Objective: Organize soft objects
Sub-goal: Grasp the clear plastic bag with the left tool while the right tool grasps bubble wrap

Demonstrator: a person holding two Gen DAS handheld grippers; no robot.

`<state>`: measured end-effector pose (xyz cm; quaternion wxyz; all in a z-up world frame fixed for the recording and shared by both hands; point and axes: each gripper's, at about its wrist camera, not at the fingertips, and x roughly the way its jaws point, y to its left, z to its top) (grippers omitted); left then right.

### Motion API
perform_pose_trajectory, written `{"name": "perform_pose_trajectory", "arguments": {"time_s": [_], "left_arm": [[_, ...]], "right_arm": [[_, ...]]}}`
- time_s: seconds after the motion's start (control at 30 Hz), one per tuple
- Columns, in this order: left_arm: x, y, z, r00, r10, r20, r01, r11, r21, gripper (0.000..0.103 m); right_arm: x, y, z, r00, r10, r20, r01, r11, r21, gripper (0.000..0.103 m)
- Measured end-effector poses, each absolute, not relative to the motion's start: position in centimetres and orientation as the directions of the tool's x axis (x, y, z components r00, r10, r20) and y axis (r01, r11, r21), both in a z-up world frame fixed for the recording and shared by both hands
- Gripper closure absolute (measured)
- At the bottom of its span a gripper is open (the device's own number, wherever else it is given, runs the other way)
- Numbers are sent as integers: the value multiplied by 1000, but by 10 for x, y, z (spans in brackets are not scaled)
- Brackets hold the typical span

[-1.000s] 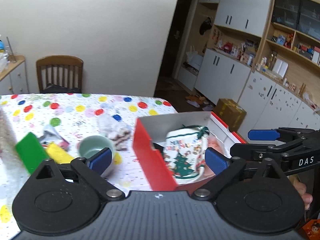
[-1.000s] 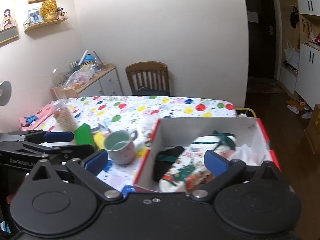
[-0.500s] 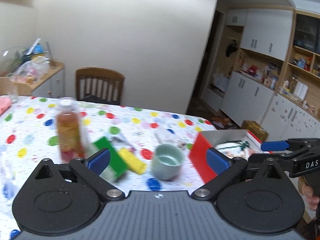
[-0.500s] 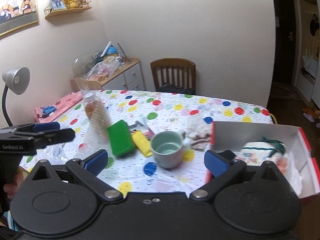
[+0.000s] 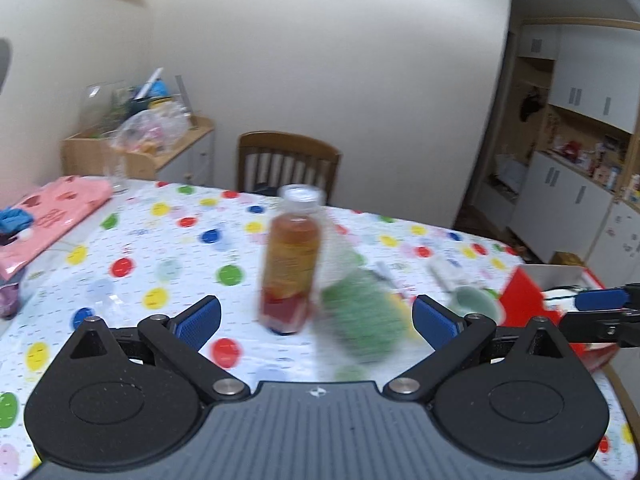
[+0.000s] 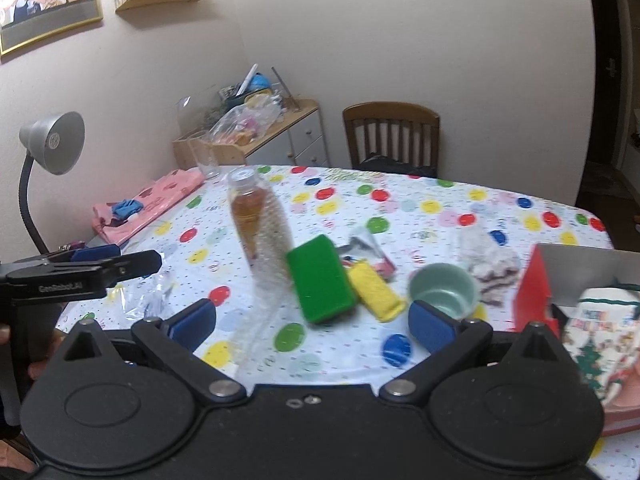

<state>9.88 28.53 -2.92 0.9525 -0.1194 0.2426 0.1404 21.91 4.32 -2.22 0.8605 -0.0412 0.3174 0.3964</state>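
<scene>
Inside red box [image 6: 534, 292]: Christmas stocking [image 6: 596, 328] already stowed. On table: green sponge [image 6: 320, 284], yellow sponge [image 6: 374, 290] left to stow. Left gripper [image 5: 316, 318], right gripper [image 6: 312, 318]: spread apart, holding nothing.

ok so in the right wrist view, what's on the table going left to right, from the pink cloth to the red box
pink cloth → bottle → green sponge → yellow sponge → green cup → red box

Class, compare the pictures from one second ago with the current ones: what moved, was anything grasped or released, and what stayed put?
Both hand-held grippers swung left, away from the red box toward the bottle and green sponge. The left hand-held gripper and right hand-held gripper stayed open; nothing was grasped or released. The Christmas stocking remains in the box; the sponge, yellow sponge and cup look unmoved.
</scene>
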Motion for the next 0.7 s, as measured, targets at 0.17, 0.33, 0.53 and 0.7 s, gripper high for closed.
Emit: {"name": "perform_pose_trajectory", "arguments": {"time_s": [0.17, 0.33, 0.53, 0.7], "left_arm": [[94, 324, -49, 808, 283, -517, -403, 905, -134, 0], [91, 359, -71, 766, 328, -554, -470, 873, -133, 0], [99, 401, -104, 695, 389, -604, -547, 832, -94, 1], [109, 427, -128, 640, 431, -636, -597, 800, -58, 1]], "right_arm": [[220, 81, -31, 451, 654, -607, -728, 663, 174, 1], [224, 115, -45, 426, 630, -649, -740, 655, 151, 1], [237, 149, -64, 411, 587, -697, -741, 661, 120, 4], [248, 170, -78, 405, 551, -730, -747, 660, 83, 10]]}}
